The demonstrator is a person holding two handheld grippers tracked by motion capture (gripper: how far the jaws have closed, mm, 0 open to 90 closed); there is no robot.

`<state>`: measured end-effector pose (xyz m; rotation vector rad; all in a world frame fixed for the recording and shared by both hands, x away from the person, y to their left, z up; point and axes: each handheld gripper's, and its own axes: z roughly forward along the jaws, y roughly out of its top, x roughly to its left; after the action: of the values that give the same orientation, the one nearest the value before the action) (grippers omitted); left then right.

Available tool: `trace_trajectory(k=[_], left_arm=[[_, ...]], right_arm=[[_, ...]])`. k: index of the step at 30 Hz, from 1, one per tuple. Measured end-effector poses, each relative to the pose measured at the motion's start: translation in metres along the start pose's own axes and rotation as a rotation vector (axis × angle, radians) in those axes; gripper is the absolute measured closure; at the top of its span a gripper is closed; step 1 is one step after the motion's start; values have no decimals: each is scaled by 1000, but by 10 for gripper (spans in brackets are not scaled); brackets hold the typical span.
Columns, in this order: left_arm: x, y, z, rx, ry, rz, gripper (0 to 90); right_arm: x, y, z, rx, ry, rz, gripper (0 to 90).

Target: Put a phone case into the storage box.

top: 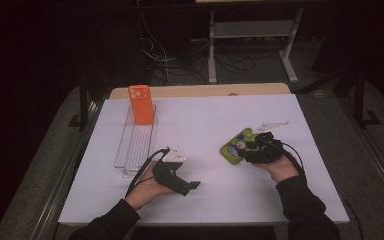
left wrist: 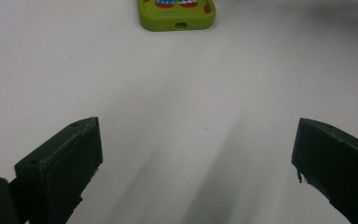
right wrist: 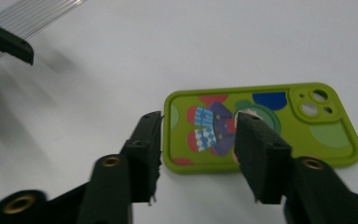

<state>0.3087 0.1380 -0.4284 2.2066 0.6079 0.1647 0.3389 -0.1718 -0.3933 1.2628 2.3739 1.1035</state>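
Green case (right wrist: 261,128): flat on the counter (top: 205,120), right of middle.
Long axis: across the right hand-held gripper's (right wrist: 198,140) reach, camera end away.
Right hand-held gripper: half open, straddling the near end, not gripping it.
Left hand-held gripper (left wrist: 198,154): wide open, empty, well apart.
Nearer hand: right.

The room is dark around the brightly lit white bench (top: 260,115); near jaws look blurred, with soft shadows toward six o'clock.
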Motion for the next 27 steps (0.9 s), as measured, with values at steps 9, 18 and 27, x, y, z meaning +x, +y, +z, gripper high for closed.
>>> trace_trajectory(k=[9,18,27], left_arm=[[-1,0,1,11,-13,-3,12],[0,0,2,13,-20,-9,12],[1,0,1,21,-23,-7,12]], right_arm=[[1,20,23,62,5,-13,741],[5,36,53,115,13,-24,878],[10,48,80,167,17,-43,878]])
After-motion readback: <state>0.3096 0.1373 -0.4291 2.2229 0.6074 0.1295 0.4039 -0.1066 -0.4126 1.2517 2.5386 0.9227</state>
